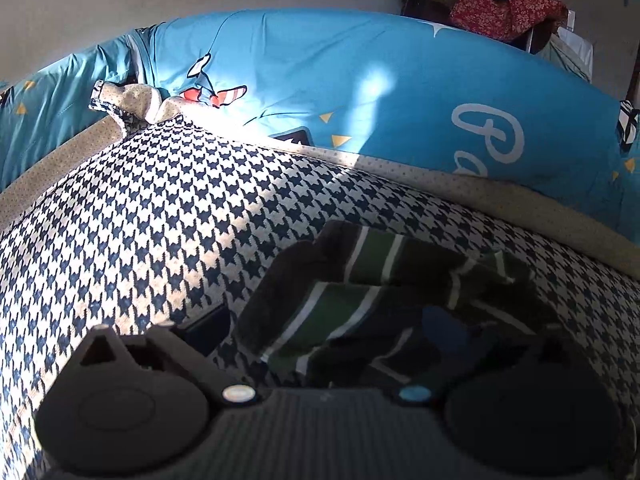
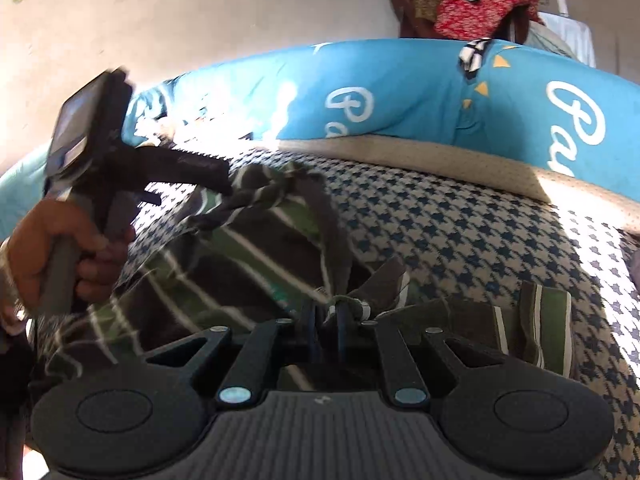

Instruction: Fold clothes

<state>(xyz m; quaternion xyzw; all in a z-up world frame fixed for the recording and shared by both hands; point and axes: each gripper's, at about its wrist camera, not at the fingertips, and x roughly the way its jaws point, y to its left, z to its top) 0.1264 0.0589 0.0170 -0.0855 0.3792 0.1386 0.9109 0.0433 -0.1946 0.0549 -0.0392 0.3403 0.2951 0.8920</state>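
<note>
A dark grey and green striped garment (image 2: 256, 248) hangs stretched between my two grippers above the houndstooth blanket (image 2: 460, 232). My right gripper (image 2: 326, 316) is shut on a bunched corner of the garment. My left gripper (image 2: 228, 192) shows in the right wrist view, held by a hand, and is shut on a twisted edge of the garment. In the left wrist view the garment (image 1: 360, 300) lies in shadow in front of the camera, and the left fingers are spread wide out of sight at the frame's lower corners; the fingertips are hidden.
A blue quilt (image 1: 340, 76) with white lettering lies along the far side of the bed, with a beige dotted sheet (image 1: 500, 200) under it. A chair piled with red and patterned clothes (image 2: 476, 8) stands at the back right by the wall.
</note>
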